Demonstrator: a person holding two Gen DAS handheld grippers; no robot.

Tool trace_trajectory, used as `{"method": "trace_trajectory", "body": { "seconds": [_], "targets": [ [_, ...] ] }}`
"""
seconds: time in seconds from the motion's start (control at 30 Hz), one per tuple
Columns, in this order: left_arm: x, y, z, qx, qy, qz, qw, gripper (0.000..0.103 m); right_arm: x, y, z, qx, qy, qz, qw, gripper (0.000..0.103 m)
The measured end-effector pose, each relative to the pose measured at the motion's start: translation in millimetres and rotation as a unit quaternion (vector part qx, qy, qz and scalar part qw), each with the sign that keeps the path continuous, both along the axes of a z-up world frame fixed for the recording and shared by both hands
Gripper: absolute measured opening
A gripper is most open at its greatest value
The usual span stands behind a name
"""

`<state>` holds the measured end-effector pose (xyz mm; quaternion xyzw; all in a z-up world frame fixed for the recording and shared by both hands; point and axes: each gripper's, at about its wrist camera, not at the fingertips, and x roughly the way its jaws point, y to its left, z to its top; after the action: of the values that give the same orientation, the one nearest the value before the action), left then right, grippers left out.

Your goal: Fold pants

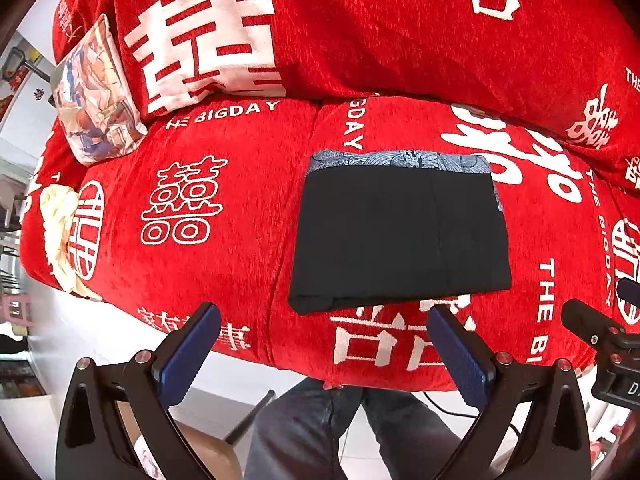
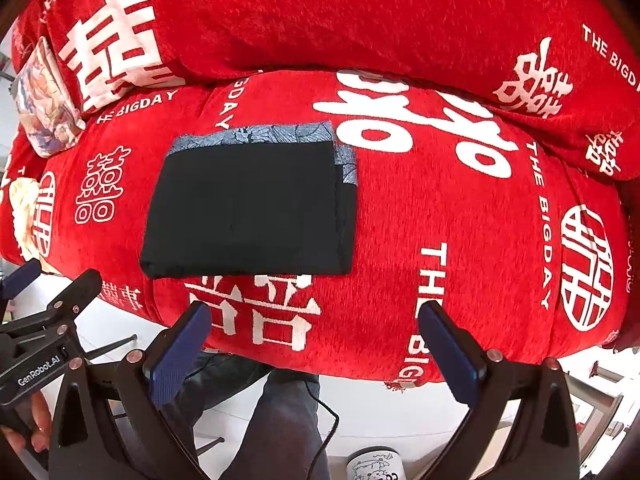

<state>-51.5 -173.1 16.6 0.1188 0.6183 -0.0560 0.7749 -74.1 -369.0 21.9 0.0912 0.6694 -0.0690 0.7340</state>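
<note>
The black pants (image 1: pixel 400 236) lie folded into a flat rectangle on the red sofa seat (image 1: pixel 224 168), with a blue-grey patterned band along the far edge. They also show in the right wrist view (image 2: pixel 248 208). My left gripper (image 1: pixel 324 320) is open and empty, held just short of the fold's near edge, above the seat's front edge. My right gripper (image 2: pixel 314 320) is open and empty, near the seat's front edge, to the right of the pants. The left gripper shows at the left of the right wrist view (image 2: pixel 40 288).
The sofa (image 2: pixel 460 216) is covered in red fabric with white characters, backrest behind. A printed cushion (image 1: pixel 96 96) leans at the far left. The person's legs in jeans (image 1: pixel 320 432) stand below the seat. A cable (image 2: pixel 320 412) and a white mug (image 2: pixel 372 466) are on the floor.
</note>
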Motion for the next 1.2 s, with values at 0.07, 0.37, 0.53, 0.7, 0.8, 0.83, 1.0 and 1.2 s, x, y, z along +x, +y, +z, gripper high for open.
{"method": "trace_trajectory", "body": {
  "seconds": [0.07,0.37,0.53,0.7,0.8,0.83,1.0,1.2],
  "targets": [
    [-0.6,0.1,0.7,-0.001,0.000,-0.001,1.0000,0.103,-0.7,-0.5,1.3,-0.003,-0.003,-0.001,1.000,0.103],
    [-1.1,-4.2,0.7,0.007,-0.008,-0.012,0.9999,0.103,-2.9,-3.7,-1.2,-0.006,0.000,-0.011,1.000,0.103],
    [-0.9,-3.7,1.0,0.006,-0.009,-0.010,0.9999,0.103,-3.6,-3.2,-1.5,-0.006,-0.001,-0.011,1.000,0.103],
    [-1.0,-2.9,-0.2,0.007,-0.009,-0.009,0.9999,0.103,-1.9,-2.4,-2.4,-0.006,0.000,-0.004,1.000,0.103],
    [-0.9,-2.2,0.1,0.007,-0.011,-0.010,0.9999,0.103,-1.3,-0.4,-2.3,-0.007,0.000,-0.002,1.000,0.103],
    [-1.1,-2.1,0.2,0.005,-0.012,-0.012,0.9998,0.103,-1.5,-0.5,-2.6,-0.007,0.000,-0.001,1.000,0.103],
    [-0.8,-2.7,-0.4,0.006,-0.011,-0.015,0.9998,0.103,1.6,4.3,0.2,-0.020,-0.004,0.015,1.000,0.103],
    [-1.6,-0.2,5.4,0.008,-0.027,-0.023,0.9994,0.103,1.9,3.7,0.3,-0.020,-0.005,0.016,1.000,0.103]
  ]
}}
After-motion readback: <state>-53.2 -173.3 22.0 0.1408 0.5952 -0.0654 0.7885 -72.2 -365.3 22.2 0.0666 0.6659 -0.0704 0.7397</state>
